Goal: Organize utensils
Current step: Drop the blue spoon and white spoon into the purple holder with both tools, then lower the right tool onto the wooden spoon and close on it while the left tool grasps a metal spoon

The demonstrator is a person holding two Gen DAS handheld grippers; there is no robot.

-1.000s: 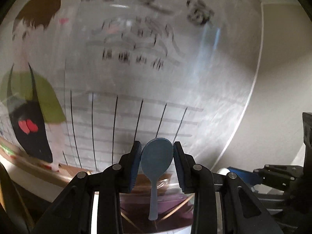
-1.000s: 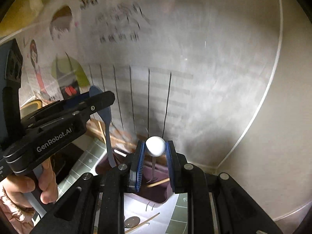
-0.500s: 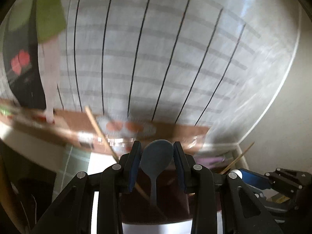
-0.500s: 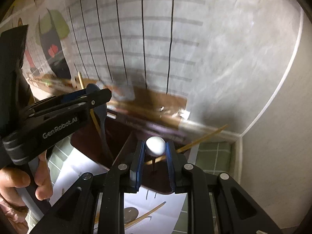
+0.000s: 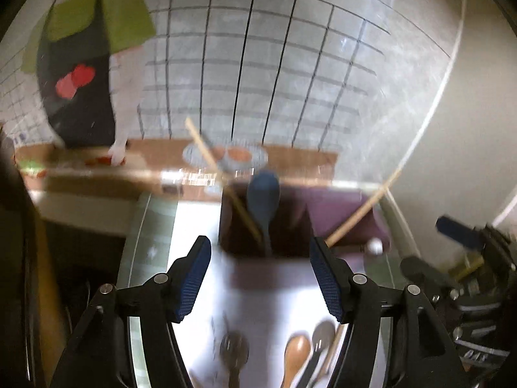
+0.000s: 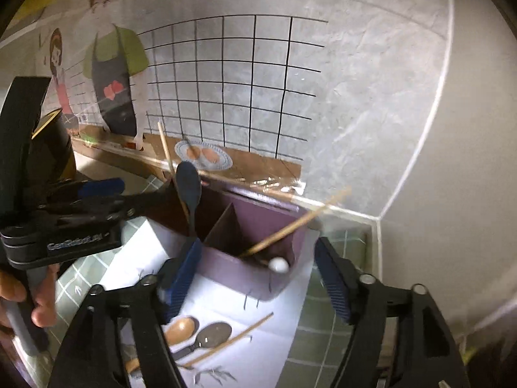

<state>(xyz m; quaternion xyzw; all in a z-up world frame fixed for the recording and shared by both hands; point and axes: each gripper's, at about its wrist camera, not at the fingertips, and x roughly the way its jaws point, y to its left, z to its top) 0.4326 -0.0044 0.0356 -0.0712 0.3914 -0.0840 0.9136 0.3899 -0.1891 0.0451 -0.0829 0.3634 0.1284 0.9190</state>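
Note:
A purple two-compartment holder (image 6: 248, 271) (image 5: 342, 213) stands against the wall. A blue spoon (image 5: 263, 199) (image 6: 189, 190) and a chopstick (image 5: 223, 177) stand in its left compartment. A white spoon (image 6: 279, 264) (image 5: 375, 246) and a chopstick (image 6: 290, 226) rest in its right compartment. My left gripper (image 5: 260, 278) is open and empty just in front of the holder. My right gripper (image 6: 258, 274) is open and empty over the right compartment. A wooden spoon (image 6: 181, 326) (image 5: 295, 352), a dark spoon (image 6: 213, 334) and a chopstick (image 6: 232, 339) lie on the white sheet (image 6: 258, 349) below.
The wall (image 6: 323, 113) with a printed kitchen poster is directly behind the holder. A room corner (image 6: 381, 216) lies to the right. The green tiled counter (image 6: 329, 333) surrounds the sheet. The person's hand (image 6: 19, 297) holds the left gripper at the left.
Both grippers have opened and let go: the blue spoon now stands in the left compartment, the white spoon in the right. Both grippers have pulled back and tilted down.

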